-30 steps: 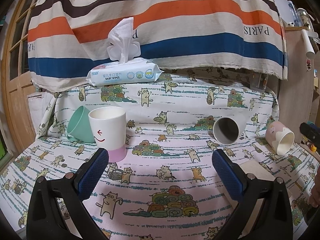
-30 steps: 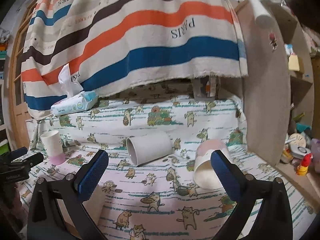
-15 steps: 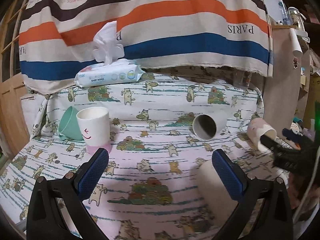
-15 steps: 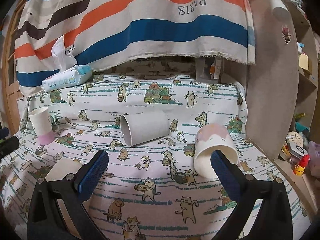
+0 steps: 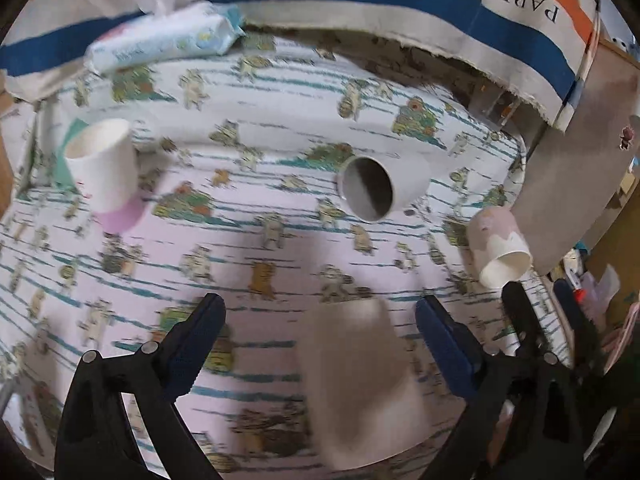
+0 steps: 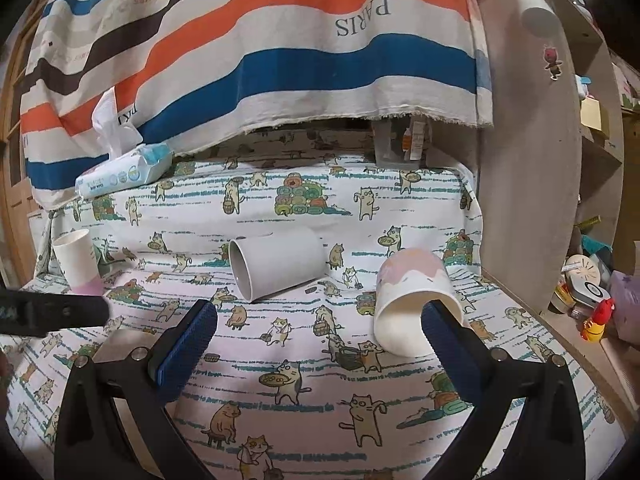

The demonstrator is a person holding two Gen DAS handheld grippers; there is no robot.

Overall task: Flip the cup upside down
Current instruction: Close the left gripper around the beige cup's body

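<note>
Both the left gripper (image 5: 320, 332) and right gripper (image 6: 320, 328) stand wide open, holding nothing. The pink-topped cup (image 6: 414, 300) lies tipped near the cat-print cloth's (image 6: 280, 392) right edge, just beyond the right finger; bare cloth separates it from the grey cup (image 6: 276, 268) lying on its side.

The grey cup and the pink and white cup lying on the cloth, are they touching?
Apart. The right wrist view shows patterned cloth between the grey cup and the pink and white cup.
</note>
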